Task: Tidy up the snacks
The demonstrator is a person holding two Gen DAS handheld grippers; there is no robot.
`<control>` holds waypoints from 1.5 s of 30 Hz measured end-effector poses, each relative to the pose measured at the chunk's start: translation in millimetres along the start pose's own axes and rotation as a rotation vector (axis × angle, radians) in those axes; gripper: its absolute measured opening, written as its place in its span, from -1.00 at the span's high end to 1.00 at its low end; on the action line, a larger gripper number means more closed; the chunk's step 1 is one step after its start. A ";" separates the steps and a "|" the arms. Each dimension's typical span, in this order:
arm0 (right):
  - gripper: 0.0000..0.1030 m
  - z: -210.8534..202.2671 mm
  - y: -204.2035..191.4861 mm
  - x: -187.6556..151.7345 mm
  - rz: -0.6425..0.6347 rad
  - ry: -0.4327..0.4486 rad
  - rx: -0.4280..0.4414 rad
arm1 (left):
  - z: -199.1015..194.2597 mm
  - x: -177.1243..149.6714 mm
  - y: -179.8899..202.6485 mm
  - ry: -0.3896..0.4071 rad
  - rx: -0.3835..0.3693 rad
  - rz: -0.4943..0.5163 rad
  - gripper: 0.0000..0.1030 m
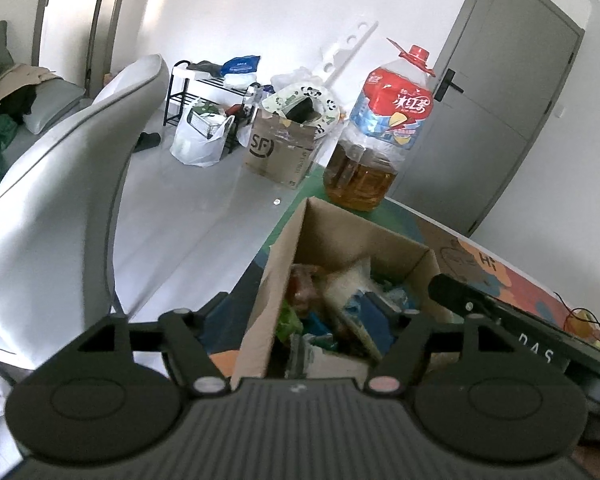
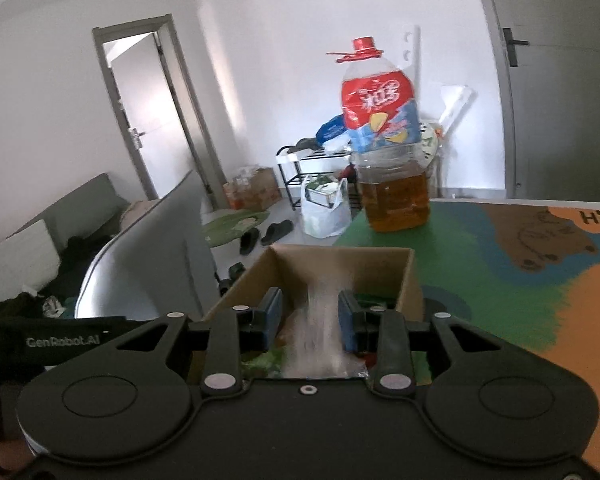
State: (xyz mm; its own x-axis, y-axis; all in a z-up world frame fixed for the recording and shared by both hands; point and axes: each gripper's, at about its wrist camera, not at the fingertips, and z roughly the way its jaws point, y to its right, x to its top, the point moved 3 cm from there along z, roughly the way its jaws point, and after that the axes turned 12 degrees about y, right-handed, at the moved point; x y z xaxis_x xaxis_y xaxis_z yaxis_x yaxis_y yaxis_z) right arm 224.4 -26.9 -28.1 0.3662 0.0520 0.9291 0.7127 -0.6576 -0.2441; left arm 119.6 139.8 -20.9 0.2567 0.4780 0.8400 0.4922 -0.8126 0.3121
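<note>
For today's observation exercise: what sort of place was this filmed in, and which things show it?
Most likely a lived-in flat: a shoe rack with slippers by the wall, a sofa, and a big cooking oil bottle on the table.

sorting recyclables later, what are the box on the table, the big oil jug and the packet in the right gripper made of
Box: plain brown cardboard, matte, raw cut edges.
Oil jug: clear plastic, amber liquid showing through, glossy printed label, red cap.
Packet: probably thin clear plastic film; shiny, see-through, blurred.

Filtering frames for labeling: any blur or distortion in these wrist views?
Left wrist: fisheye bends the door; cardboard box contents soft. Right wrist: clear packet between the right gripper pads smeared; oil bottle slightly blurred.
</note>
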 end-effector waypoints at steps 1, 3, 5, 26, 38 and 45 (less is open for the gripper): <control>0.36 -0.3 -1.8 -0.4 -0.008 -0.001 -0.003 | -0.5 -0.4 -0.6 0.001 -0.002 0.000 -0.41; 0.36 -0.8 -3.3 -1.0 -0.015 -0.005 -0.003 | 0.4 -1.6 -1.7 -0.002 -0.004 -0.004 -0.43; 0.36 -2.7 -3.2 -1.3 -0.013 -0.008 -0.010 | 0.6 -2.5 -2.5 -0.005 -0.009 -0.008 -0.45; -0.56 -79.3 15.7 5.4 -0.008 0.035 -0.130 | -25.0 -11.4 20.9 0.017 -0.063 0.056 -0.83; -1.00 -124.0 11.7 11.2 0.008 0.080 -0.156 | -60.5 -19.5 28.1 0.008 -0.102 0.111 -0.99; -1.00 -145.0 2.8 17.6 -0.004 0.081 -0.154 | -84.2 -15.7 35.4 0.002 -0.137 0.160 -0.99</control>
State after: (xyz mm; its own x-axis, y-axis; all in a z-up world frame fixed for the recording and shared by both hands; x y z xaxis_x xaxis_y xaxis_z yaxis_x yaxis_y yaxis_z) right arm 146.2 -136.8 27.9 0.3100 -0.0022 0.9507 0.6117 -0.7651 -0.2012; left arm 62.9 75.4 14.4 0.3204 0.3385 0.8847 0.3271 -0.9161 0.2320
